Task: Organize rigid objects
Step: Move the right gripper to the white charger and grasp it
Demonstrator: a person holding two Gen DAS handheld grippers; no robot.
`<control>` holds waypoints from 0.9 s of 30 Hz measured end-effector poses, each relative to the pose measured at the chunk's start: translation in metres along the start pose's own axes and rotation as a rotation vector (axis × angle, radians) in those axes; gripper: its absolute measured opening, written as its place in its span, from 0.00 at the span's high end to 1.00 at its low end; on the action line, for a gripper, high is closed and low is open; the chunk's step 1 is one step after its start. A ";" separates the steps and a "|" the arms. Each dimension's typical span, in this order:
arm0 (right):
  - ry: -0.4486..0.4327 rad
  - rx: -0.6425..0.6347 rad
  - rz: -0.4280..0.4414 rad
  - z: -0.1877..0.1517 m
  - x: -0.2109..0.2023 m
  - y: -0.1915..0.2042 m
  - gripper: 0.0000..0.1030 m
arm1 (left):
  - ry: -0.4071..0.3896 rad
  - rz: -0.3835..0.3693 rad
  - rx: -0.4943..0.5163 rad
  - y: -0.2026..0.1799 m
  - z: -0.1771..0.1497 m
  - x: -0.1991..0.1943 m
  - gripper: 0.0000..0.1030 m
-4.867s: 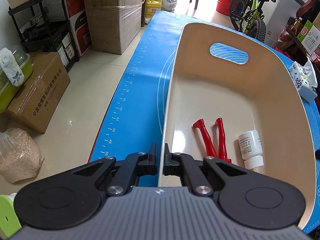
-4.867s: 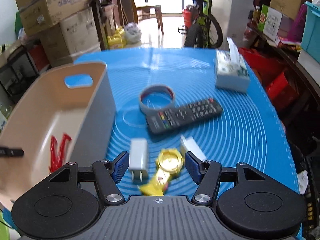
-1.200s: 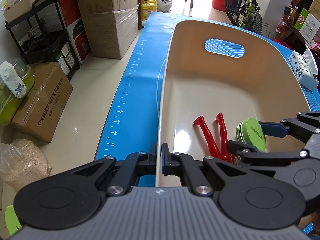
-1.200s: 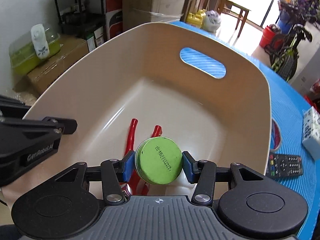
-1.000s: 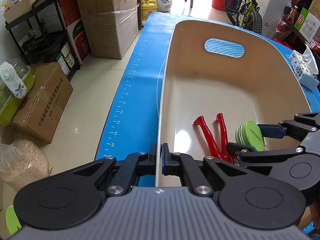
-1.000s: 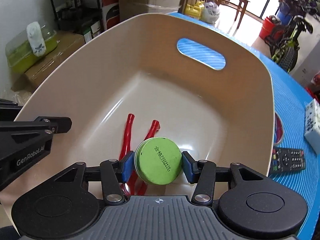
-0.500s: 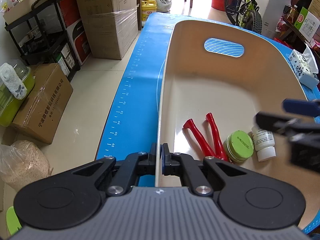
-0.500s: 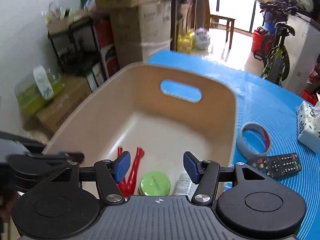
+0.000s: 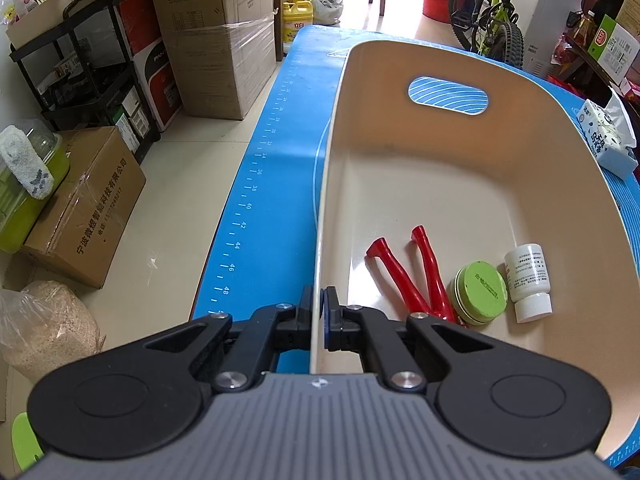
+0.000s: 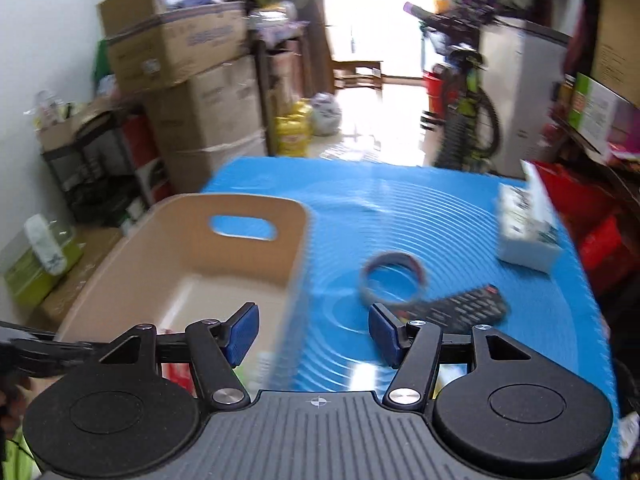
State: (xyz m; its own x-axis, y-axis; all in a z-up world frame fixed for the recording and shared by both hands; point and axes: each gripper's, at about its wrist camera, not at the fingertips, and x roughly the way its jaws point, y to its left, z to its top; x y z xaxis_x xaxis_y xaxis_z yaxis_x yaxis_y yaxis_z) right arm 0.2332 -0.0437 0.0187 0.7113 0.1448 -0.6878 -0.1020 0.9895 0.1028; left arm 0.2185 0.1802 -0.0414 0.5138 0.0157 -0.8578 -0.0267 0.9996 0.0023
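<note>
Blue rubber mat [image 10: 400,216] with round ripple lines covers the table in a room full of brown boxes.

On this mat sits the big cream plastic tub [image 9: 460,184], and everything else is told from it. Nearest, the left gripper [image 9: 319,312] is pinched tight on the tub's near left rim, one finger outside the wall and one inside. Down on the tub's floor, near that grip, lie the red-handled pliers [image 9: 404,272]. Touching them on the right is the round green tin [image 9: 480,290], resting tilted. Just right of the tin lies the small white plastic bottle [image 9: 528,280] on its side, cap pointing toward the camera. At the tub's far wall is an oval handle hole [image 9: 448,95].

The right gripper [image 10: 314,332] hangs above the tub's right wall with its blue pads wide apart and nothing between them. The view from this hand is blurry.

Right of the tub, on the mat, lies a grey roll of tape [image 10: 394,280]. Beside it lies a black remote control [image 10: 460,310]. Farther right stands a white tissue pack [image 10: 528,228].
</note>
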 end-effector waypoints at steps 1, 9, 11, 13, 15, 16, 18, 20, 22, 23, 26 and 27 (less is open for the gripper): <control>0.004 0.012 -0.019 -0.003 0.001 -0.008 0.33 | 0.000 0.000 -0.001 0.000 0.000 0.000 0.95; 0.077 0.071 -0.120 -0.031 0.013 -0.053 0.33 | -0.001 0.002 0.000 -0.001 0.000 0.000 0.95; 0.093 0.071 -0.130 -0.037 0.018 -0.056 0.33 | -0.001 0.003 0.000 -0.001 -0.001 0.000 0.95; 0.108 0.069 -0.132 -0.042 0.025 -0.057 0.33 | -0.001 0.003 0.000 -0.002 -0.001 0.000 0.95; 0.116 0.063 -0.123 -0.046 0.031 -0.056 0.33 | -0.001 0.002 0.001 -0.002 -0.001 0.000 0.95; 0.120 0.056 -0.120 -0.048 0.034 -0.054 0.33 | -0.001 0.002 0.000 -0.002 -0.001 0.000 0.95; 0.128 0.047 -0.117 -0.049 0.040 -0.051 0.33 | -0.001 0.002 0.001 -0.002 -0.001 0.000 0.95; 0.136 0.044 -0.103 -0.050 0.045 -0.047 0.33 | -0.001 0.002 0.001 -0.002 -0.001 0.000 0.95; 0.145 0.040 -0.079 -0.050 0.051 -0.043 0.33 | -0.001 0.002 0.001 -0.002 -0.001 0.000 0.95; 0.149 0.034 -0.069 -0.050 0.054 -0.041 0.33 | -0.001 0.003 0.001 -0.002 -0.001 0.000 0.95; 0.166 -0.001 -0.063 -0.051 0.063 -0.034 0.33 | -0.001 0.002 0.000 -0.002 -0.001 0.000 0.95; 0.169 -0.011 -0.062 -0.050 0.066 -0.032 0.34 | -0.001 0.002 0.000 -0.002 -0.001 0.000 0.95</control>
State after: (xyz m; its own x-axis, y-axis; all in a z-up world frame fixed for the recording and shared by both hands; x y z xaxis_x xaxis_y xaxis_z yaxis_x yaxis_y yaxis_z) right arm 0.2481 -0.0659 -0.0661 0.5892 0.0810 -0.8039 -0.0696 0.9964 0.0494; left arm 0.2177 0.1785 -0.0417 0.5144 0.0179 -0.8574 -0.0276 0.9996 0.0043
